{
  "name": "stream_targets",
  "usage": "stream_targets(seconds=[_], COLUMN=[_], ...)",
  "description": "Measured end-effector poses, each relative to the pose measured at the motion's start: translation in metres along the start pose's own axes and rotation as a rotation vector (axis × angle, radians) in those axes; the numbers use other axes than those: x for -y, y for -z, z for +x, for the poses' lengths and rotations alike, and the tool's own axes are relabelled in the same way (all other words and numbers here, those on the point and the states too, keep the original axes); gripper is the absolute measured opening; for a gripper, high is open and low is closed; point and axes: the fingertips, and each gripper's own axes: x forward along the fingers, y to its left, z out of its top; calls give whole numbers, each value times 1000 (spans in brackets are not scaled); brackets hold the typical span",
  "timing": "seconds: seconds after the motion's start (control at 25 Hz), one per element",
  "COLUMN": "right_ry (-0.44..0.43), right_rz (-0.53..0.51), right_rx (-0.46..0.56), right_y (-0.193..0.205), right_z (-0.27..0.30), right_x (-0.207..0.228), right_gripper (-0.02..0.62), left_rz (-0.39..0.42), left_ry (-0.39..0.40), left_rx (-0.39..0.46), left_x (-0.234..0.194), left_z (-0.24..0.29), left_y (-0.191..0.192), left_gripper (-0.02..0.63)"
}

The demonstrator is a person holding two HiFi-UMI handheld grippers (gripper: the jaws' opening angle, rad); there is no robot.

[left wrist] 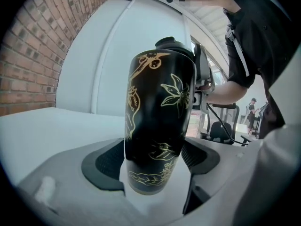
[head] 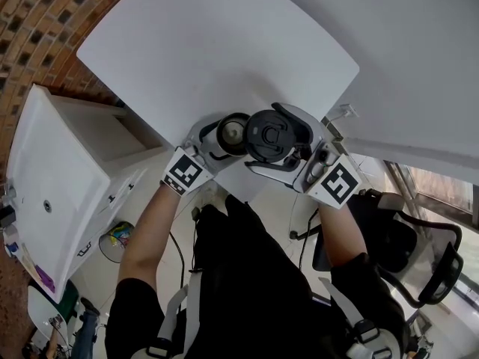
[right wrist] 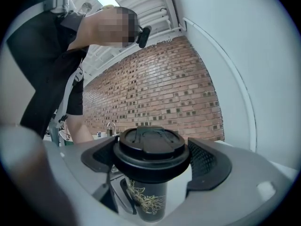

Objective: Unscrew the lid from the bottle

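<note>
The bottle (left wrist: pixel 157 112) is black with gold flowers. It is up in the air in front of the person, just past the near edge of the white counter (head: pixel 217 43), and it does not touch the counter. The left gripper (left wrist: pixel 153 161) has it low down on the body. Its fingers (left wrist: pixel 106 161) press on both sides, so the bottle is held tight. The bottle's long way runs from those fingers up to the lid (right wrist: pixel 150 147), and it leans a little. In the head view the flat top of the lid faces up at the person. The right gripper (right wrist: pixel 150 161) comes at the lid from the other side. Its fingers (right wrist: pixel 207 161) stand wide, one on each side of the round lid, and they look pressed on its rim. The lid looks like it is on the bottle, but I cannot tell how loose it is. I think the turn comes next. The right fingers sit across the bottle's long way, so the right hand can twist the lid round while the left hand keeps the body from spinning. The right hand is the one nearer the lid. The counter is smooth, white and bare. A brick wall (head: pixel 37 21) is behind it, a white cabinet (head: pixel 52 163) stands at the left, and a black chair (head: pixel 430 264) is at the right.
</note>
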Motion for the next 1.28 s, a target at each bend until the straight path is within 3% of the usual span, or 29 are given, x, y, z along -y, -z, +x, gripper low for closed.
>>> stream_targets(seconds=[0.32,0.56,0.76,0.96,1.28], right_ry=[14,23,54,91,164], right_rz=[-11,0,4,-29,-119], right_rx=[30,27,31,51,66], right_y=[-9,-4,3,-9,-45], right_z=[-6,-17,-23,-27,-34], right_x=[-12,-30,-54,-106,-235], right_gripper=[459,457,457,457,457], left_rz=[-28,-137,-142,-122,-89], left_ry=[-45,-110,-119,-107,-35], left_rx=[7,20,44,84,161], left_x=[5,24,40,70,162], left_z=[-20,-46,-64,-101,-197], left_y=[3,21,18,1,-41], left_gripper=[390,388,385,383,382])
